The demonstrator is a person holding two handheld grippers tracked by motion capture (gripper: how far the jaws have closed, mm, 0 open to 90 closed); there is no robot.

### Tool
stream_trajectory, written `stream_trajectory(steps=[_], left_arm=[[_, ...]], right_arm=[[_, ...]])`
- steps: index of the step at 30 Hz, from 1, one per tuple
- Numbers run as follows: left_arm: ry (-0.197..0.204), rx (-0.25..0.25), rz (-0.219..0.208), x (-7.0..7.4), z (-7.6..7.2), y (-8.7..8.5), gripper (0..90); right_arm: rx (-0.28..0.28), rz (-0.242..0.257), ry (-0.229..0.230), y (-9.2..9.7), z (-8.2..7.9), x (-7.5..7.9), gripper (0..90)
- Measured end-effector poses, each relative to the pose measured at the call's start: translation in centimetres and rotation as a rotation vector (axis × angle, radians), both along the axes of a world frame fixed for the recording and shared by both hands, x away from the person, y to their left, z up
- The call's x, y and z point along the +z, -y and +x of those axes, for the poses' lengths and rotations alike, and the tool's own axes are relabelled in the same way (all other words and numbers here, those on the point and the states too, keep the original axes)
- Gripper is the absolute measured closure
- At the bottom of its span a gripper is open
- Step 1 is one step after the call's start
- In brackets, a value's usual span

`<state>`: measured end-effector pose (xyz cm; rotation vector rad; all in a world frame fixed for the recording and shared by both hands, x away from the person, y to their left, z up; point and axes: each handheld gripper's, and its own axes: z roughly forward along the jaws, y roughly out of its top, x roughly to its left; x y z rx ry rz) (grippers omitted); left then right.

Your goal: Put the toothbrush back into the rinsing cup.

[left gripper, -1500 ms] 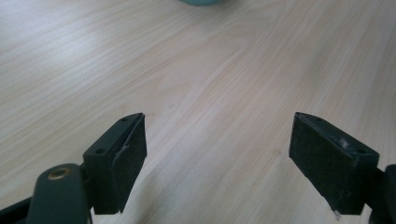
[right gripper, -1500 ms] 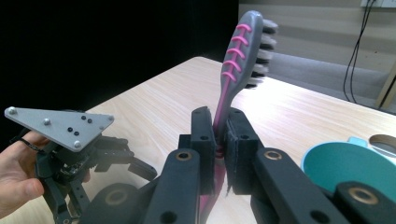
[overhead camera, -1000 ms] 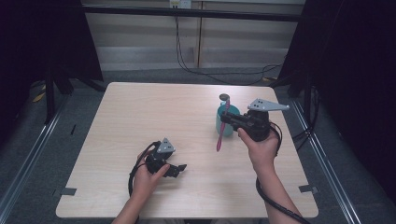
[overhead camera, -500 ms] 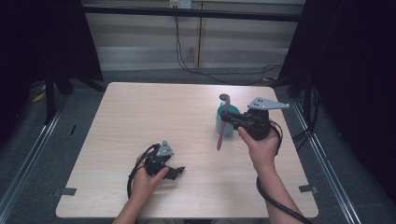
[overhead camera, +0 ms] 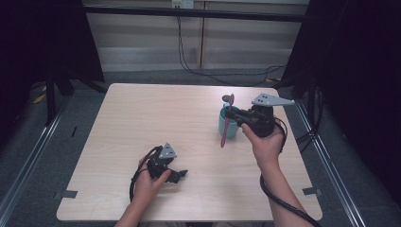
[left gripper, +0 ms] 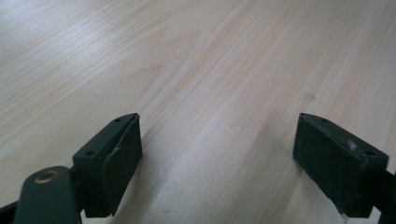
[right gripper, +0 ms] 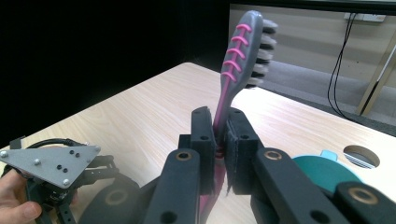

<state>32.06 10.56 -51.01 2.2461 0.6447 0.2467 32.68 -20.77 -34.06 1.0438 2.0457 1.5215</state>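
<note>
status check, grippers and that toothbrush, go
Right gripper shut on toothbrush, held beside teal cup. Left gripper open, low over bare table. Nothing in the way.

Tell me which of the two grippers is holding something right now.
The right gripper, clamped on the pink toothbrush beside the teal cup. The left gripper is open over bare table.

Cup (overhead camera: pixel 228 124) on table (overhead camera: pixel 142 118) right side, toothbrush (overhead camera: pixel 226 123) before it, left tongs (overhead camera: pixel 178 175) near front
</note>
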Motion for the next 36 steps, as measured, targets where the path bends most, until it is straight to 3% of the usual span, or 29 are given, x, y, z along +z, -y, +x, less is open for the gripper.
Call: stream_trajectory(steps=[36], left_arm=[[0.003,0.001,0.003,0.0,0.0,0.0,15.0]], right_arm=[[-0.038,-0.011,0.033,0.9,1.5,2.8,83.5]])
